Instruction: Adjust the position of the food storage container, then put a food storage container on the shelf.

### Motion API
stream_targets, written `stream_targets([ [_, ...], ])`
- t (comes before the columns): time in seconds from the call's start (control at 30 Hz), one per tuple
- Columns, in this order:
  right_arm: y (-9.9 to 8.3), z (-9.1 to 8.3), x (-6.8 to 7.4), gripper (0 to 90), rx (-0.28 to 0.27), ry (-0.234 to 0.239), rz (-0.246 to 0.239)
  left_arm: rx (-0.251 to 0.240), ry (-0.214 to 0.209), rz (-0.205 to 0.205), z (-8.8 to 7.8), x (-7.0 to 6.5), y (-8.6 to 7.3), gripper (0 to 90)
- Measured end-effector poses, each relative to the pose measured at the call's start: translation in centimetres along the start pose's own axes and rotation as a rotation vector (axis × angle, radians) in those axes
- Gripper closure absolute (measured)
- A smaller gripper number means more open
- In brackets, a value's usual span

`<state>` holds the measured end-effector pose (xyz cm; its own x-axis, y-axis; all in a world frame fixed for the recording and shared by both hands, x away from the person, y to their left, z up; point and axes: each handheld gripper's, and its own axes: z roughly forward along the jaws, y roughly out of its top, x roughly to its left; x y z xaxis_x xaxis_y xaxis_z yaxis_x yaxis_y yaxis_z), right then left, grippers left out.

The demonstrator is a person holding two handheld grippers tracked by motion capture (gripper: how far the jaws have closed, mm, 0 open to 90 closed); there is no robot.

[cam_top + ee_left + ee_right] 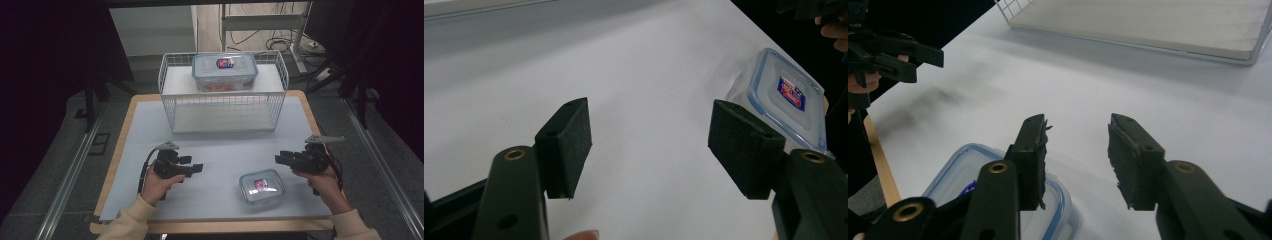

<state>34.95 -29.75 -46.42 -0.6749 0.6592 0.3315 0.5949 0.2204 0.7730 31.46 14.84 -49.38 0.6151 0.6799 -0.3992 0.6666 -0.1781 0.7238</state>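
A small clear container with a blue-rimmed lid lies flat on the white table top near its front edge. My left gripper hovers to its left, pointing right, open with nothing between its jaws. My right gripper hovers to the container's upper right, pointing left, jaws apart and empty, the container below and beside its left jaw. A larger container of the same kind stands on the upper shelf of a white wire rack at the back.
The rack's lower shelf is bare. The white board rests on a wooden table whose edge shows at left and front. Beyond the table, cables and metal frames stand on the floor.
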Motion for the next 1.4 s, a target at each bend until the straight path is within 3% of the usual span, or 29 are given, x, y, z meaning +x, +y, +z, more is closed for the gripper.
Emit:
stream_targets([
  [0.37,-1.1,-0.6,0.2,49.4,0.010,-0.019,-0.007,0.020,0.001,-0.003,0.3,0.3,-0.6,31.8],
  [0.7,-1.8,-1.4,0.5,49.9,0.007,-0.032,-0.014,0.009,0.013,-0.014,0.0,0.7,-0.6,31.8],
  [1.0,-2.6,-2.7,1.7,55.4,0.007,-0.052,-0.043,0.018,0.020,-0.001,0.0,0.7,-0.7,31.6],
  [1.2,-3.7,-3.8,2.0,69.2,0.013,-0.045,-0.042,0.018,0.019,-0.011,0.2,0.9,-0.7,31.6],
  [1.23,-4.1,-4.1,2.3,76.4,0.021,-0.030,-0.047,0.018,0.016,-0.009,0.3,0.8,-0.7,31.6],
  [1.4,-4.7,-4.7,3.1,85.5,0.034,-0.007,-0.075,0.018,0.018,-0.010,0.2,0.8,-0.7,31.6],
])
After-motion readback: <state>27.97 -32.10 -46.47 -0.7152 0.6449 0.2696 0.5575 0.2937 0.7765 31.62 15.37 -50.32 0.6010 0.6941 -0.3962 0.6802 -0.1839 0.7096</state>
